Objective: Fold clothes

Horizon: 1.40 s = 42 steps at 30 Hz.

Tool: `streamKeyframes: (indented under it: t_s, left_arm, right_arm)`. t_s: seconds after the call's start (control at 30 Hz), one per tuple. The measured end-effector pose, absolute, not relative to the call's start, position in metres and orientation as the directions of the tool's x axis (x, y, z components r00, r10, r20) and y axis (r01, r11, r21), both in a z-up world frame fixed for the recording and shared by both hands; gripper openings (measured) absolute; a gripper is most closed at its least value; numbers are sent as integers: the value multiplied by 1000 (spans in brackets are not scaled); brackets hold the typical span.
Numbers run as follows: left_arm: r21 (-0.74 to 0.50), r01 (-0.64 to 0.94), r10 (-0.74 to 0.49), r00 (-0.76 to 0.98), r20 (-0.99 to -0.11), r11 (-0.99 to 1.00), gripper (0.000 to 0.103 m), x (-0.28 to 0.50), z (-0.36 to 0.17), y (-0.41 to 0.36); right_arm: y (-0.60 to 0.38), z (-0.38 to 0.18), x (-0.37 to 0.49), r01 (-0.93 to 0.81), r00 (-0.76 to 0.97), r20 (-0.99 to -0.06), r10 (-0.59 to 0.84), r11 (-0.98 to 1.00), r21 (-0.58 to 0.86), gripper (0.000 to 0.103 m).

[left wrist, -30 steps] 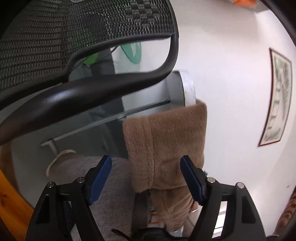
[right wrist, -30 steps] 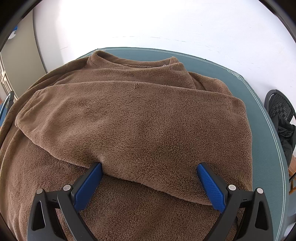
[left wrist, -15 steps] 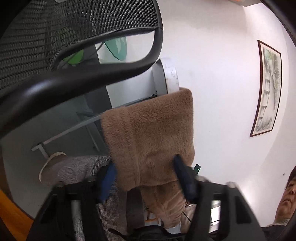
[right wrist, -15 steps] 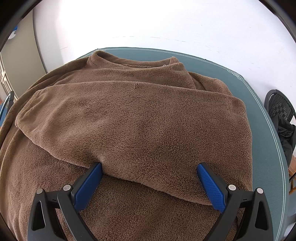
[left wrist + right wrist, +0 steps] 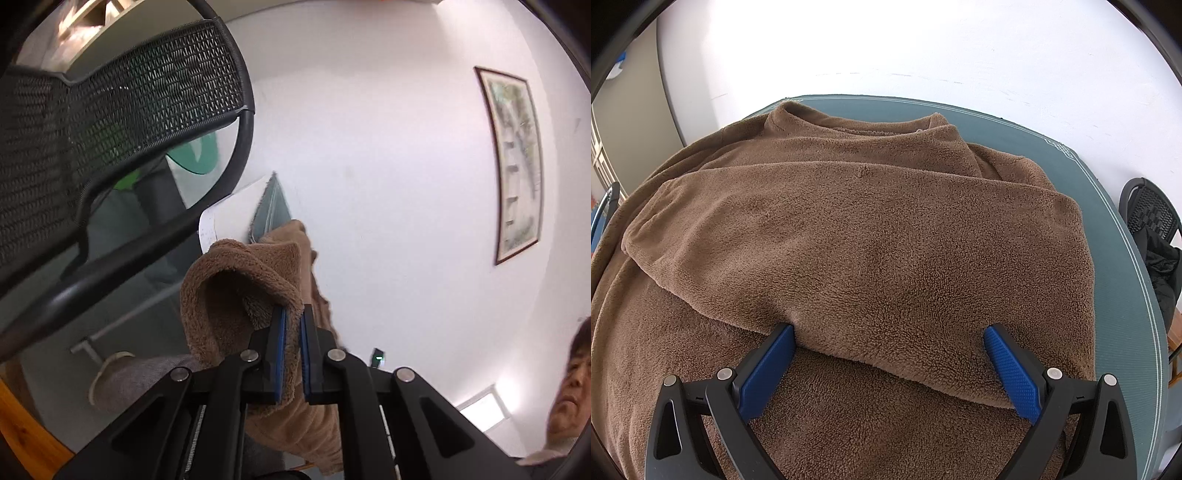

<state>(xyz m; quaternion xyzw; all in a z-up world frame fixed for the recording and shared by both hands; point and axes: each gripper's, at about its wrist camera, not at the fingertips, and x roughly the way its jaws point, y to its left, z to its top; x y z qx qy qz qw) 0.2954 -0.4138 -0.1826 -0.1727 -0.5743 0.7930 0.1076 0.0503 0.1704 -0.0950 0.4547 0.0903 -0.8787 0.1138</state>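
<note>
Brown fleece garment (image 5: 236,295) — pinched in left gripper (image 5: 291,325)

Garment (image 5: 879,236): brown fleece, uniform, no print.
Counter (image 5: 1115,258) cover: teal, pale line border.
Gripper pads (image 5: 1012,373): blue, fine-textured; frames black.
Chair (image 5: 122,114): black mesh weave.
Wall (image 5: 388,147): white.
Picture (image 5: 515,162): dark frame, pale greenish print.

Items by count: one brown fleece garment (image 5: 871,236) on one round teal-covered table (image 5: 1123,280); two black grippers with blue pads, left gripper (image 5: 292,347) and right gripper (image 5: 886,363); two black mesh-backed chairs (image 5: 110,110) (image 5: 1148,210); one framed wall picture (image 5: 515,166); one person's face (image 5: 572,380).
</note>
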Motion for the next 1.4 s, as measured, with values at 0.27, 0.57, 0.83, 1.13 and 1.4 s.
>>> streamKeyframes:
  t_s: [0.27, 0.57, 0.83, 1.13, 1.4]
  left_arm:
    - [-948, 88, 406, -889, -213, -304, 14, 279, -186, -402]
    - [-939, 154, 373, -888, -268, -308, 13, 287, -183, -404]
    - [-909, 55, 202, -968, -150, -413, 8, 315, -77, -439]
    - [-828, 63, 74, -989, -125, -558, 8, 275, 46, -500]
    - [-834, 134, 45, -981, -187, -536, 8, 213, 92, -536]
  right_arm:
    - [170, -95, 50, 282, -560, -819, -121, -958, -51, 102]
    - [167, -91, 50, 281, -560, -820, -121, -958, -50, 102]
    - [167, -90, 50, 280, -560, -820, -121, -959, -50, 102]
    - [167, -91, 50, 280, -560, -819, -123, -959, -48, 102]
    - [166, -90, 50, 280, -561, -819, -123, -959, -47, 102]
